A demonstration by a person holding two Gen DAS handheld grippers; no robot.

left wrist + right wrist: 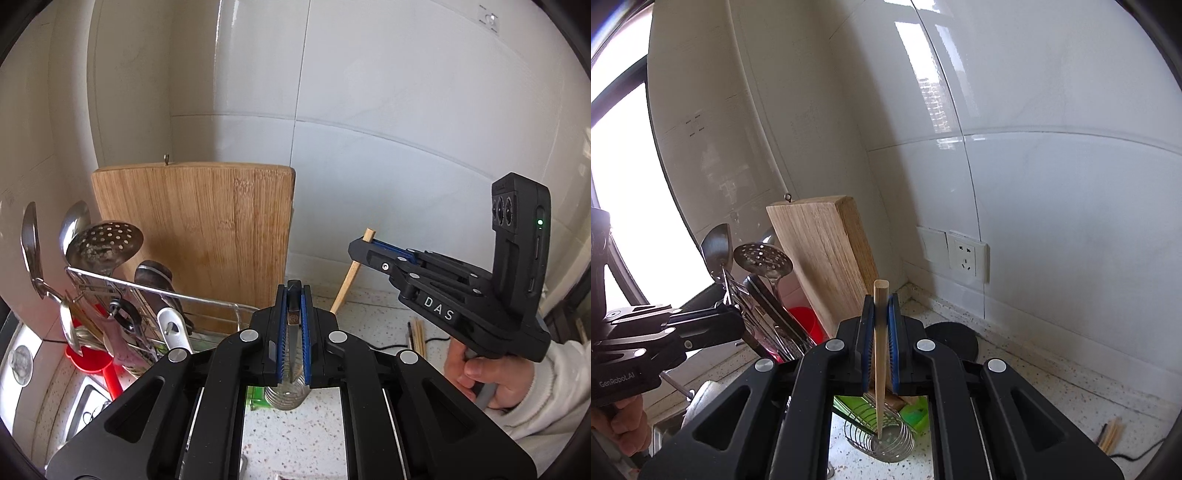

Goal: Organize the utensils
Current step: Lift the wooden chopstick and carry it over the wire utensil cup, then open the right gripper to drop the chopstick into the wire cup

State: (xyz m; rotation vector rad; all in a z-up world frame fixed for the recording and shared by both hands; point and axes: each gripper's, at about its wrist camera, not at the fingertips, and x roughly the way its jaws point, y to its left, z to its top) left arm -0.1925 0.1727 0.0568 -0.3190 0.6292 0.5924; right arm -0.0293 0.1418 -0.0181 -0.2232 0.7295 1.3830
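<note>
A wooden chopstick [880, 354] stands clamped upright in the right gripper [881, 349] jaws; the left gripper [294, 334] clenches a dark-handled utensil [294, 325]. Housings read "DAS" and "GenRobot.AI".

rectangular bamboo cutting board [195, 236] with a small metal hanging ring, upright against glossy white wall tiles [388, 110] | white wall socket [966, 256] low on the tiles, beside a blank white plate | speckled pale stone countertop [295, 435] | red plastic container [90, 360] behind the rack | round black disc [955, 338] near the wall
</note>
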